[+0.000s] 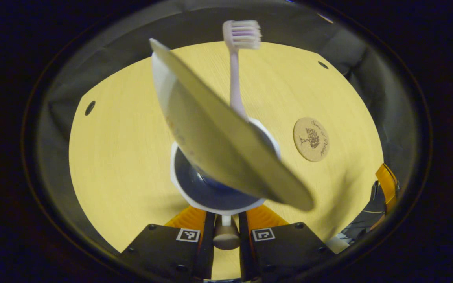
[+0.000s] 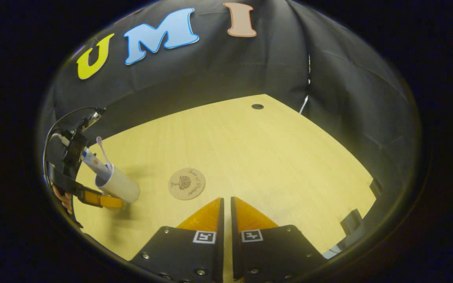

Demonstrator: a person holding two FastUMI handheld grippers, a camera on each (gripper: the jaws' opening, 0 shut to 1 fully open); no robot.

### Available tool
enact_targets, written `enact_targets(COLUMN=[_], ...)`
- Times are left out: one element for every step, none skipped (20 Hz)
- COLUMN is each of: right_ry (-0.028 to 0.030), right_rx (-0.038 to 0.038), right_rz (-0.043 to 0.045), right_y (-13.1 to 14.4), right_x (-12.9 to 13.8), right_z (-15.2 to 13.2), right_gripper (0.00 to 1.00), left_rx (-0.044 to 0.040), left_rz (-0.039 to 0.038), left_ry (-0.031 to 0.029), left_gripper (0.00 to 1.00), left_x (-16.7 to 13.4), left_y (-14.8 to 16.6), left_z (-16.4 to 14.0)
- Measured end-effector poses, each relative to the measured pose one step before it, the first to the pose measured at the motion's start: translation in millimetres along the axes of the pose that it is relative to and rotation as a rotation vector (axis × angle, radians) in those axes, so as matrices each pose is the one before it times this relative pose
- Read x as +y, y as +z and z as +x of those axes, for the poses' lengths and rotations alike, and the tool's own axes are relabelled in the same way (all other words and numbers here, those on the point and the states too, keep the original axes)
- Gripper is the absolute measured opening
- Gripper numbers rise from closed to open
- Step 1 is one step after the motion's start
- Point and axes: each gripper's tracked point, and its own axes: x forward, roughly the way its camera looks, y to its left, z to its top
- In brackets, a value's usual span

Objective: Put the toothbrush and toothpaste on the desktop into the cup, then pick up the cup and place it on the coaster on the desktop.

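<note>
We see the left claw (image 1: 226, 214) closed on the white cup (image 1: 195, 196), both fingers pressed to its smooth wall; in the right gripper view the cup tilts above the pale wood-grain surface (image 2: 258, 157). Inside it stand the flat-crimped toothpaste tube (image 1: 218, 145) and the slim toothbrush (image 1: 236, 67), bristles up. The round cork coaster (image 2: 186, 183) lies bare just beside it. The right claw (image 2: 226, 212) holds nothing, its fingers almost together.

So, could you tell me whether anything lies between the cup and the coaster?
Nothing visible does. The left gripper holds the cup, with toothbrush and toothpaste inside, beside the coaster; only bare desktop lies between.
</note>
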Motion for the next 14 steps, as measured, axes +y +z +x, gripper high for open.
enact_targets(right_ry=[0.00082,0.00029,0.00059,0.00093,-0.00005,0.00062,0.00178,0.00147,0.00161,0.00271,0.00202,0.00194,0.00136,0.00008], right_rx=[0.00407,0.00270,0.00219,0.00139,0.00212,0.00192,0.00378,0.00412,0.00296,0.00242,0.00263,0.00080,0.00146,0.00058], right_rz=[-0.00156,0.00121,0.00230,0.00237,0.00029,-0.00026,-0.00026,-0.00045,-0.00026,0.00008,0.00023,0.00077,0.00089,0.00185], right_y=[-0.55,0.34,-1.00,0.96,-1.02,-0.33,-0.40,0.09,-0.45,0.26,-0.18,0.74,0.00,0.47], right_x=[0.20,0.12,0.03,0.26,-0.24,0.20,0.56,-0.07,0.26,0.41,-0.20,-0.06,-0.42,-0.46], right_z=[-0.32,0.06,0.66,-0.02,0.06,0.45,-0.12,0.19,-0.45,0.28,-0.30,0.05,-0.06,-0.76], right_gripper=[0.09,0.09,0.09,0.09,0.09,0.09,0.09,0.09,0.09,0.09,0.09,0.09,0.09,0.09], left_rx=[0.00004,-0.00148,-0.00234,-0.00371,-0.00576,-0.00579,-0.00661,-0.00726,-0.00796,-0.00650,-0.00424,-0.00253,-0.00131,-0.00099], left_rz=[0.00039,-0.00399,-0.00213,0.00344,0.01114,0.01300,0.01717,0.01731,0.01428,0.01257,0.01030,0.01036,0.00715,0.00750], left_ry=[0.00229,0.00096,0.00203,0.00325,0.00223,0.00249,0.00241,0.00015,-0.00247,-0.00245,-0.00326,-0.00478,-0.00563,-0.00598], left_gripper=[0.34,0.33,0.34,0.34,0.34,0.34,0.34,0.34,0.35,0.34,0.33,0.34,0.34,0.34], left_x=[0.87,-0.60,0.17,0.46,-0.69,-0.15,-0.89,-3.56,-3.31,-5.03,-4.66,-6.89,-5.10,-6.64], left_y=[0.02,1.19,0.74,0.83,2.21,1.81,2.86,3.09,3.85,4.53,3.88,3.95,3.22,4.00], left_z=[-1.03,0.82,-0.99,-1.21,-2.25,-3.10,-2.85,-3.51,-2.95,-2.04,-1.62,-0.31,0.49,-0.18])
